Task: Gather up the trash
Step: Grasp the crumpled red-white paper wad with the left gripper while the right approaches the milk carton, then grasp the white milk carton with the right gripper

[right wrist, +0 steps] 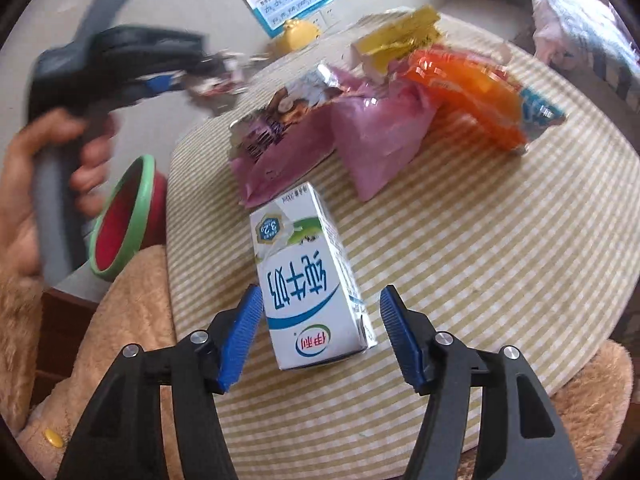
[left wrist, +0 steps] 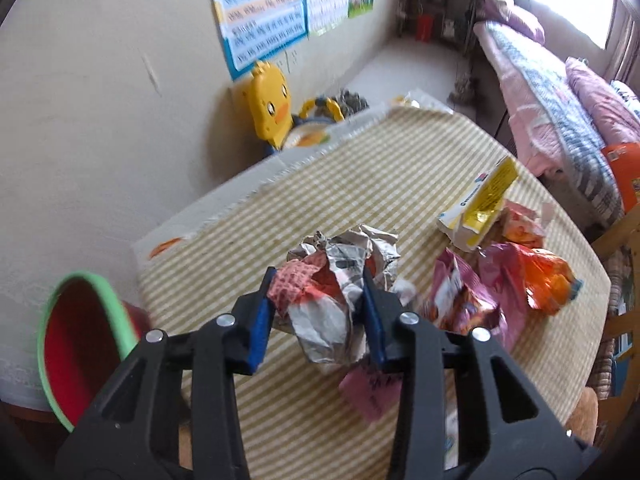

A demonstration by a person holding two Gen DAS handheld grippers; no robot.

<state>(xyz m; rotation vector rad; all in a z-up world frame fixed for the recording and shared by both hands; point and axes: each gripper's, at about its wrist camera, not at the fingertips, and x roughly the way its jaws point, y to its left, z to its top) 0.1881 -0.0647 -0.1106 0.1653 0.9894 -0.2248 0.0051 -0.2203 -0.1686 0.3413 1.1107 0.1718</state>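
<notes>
Left wrist view: our left gripper [left wrist: 318,312] has its jaws clamped on a crumpled paper wad [left wrist: 336,280], both blue pads pressed into its sides at the centre of the frame. Below the wad, a pink slip [left wrist: 370,394] lies on the striped tabletop [left wrist: 360,176]. To the right sit pink snack bags [left wrist: 476,292], an orange wrapper [left wrist: 548,280] and a torn yellow carton [left wrist: 480,208]. At lower left, off the tabletop's edge, a red bin with a green rim [left wrist: 80,344] stands open.

In the right wrist view, our right gripper [right wrist: 322,332] has its jaws set moderately wide around a white milk carton [right wrist: 308,280] lying on the tabletop at lower centre; the left pad is just beside the carton, and the right pad stands clear of it. Beyond it lie the same bags and wrapper. At upper left, blurred, a hand [right wrist: 44,184] holds the left gripper with the wad.
</notes>
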